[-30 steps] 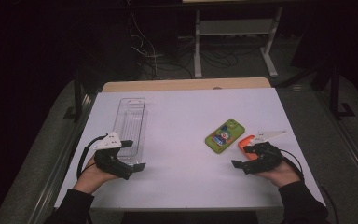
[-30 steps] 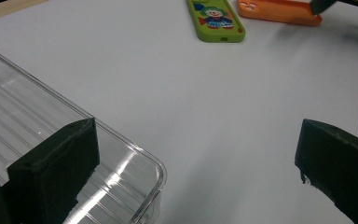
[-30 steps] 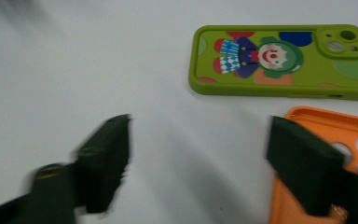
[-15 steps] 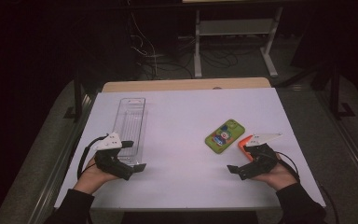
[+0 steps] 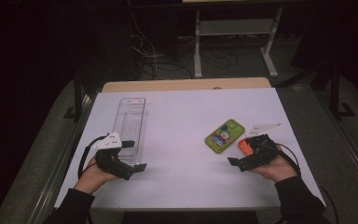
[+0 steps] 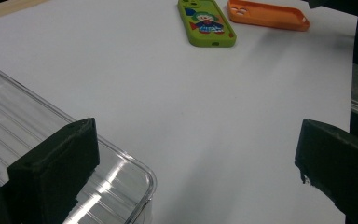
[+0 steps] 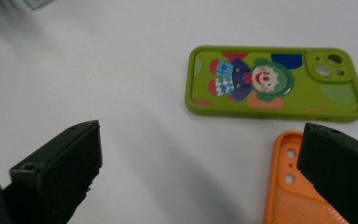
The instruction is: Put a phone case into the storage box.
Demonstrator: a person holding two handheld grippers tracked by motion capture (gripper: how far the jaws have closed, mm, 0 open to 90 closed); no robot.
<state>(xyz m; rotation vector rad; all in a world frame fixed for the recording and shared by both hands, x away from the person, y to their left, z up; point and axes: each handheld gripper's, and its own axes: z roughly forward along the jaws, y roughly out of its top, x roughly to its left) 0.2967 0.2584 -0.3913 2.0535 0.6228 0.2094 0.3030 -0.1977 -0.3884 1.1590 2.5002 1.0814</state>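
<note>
The right gripper view reveals the clown print on the green phone case (image 7: 275, 83), seemingly a mere blur from above. The right gripper (image 5: 254, 156) rests low, its jaws just opened wide and empty, the orange phone case (image 7: 298, 186) beside one jaw. The left gripper (image 5: 128, 156) gapes beside the clear tray (image 5: 130, 121).

A dim lab or recording room: a white counter (image 5: 186, 116) under bright light, tangled cables (image 5: 144, 51) on the floor, and a metal shelf stand (image 5: 233, 28) in darkness behind.
</note>
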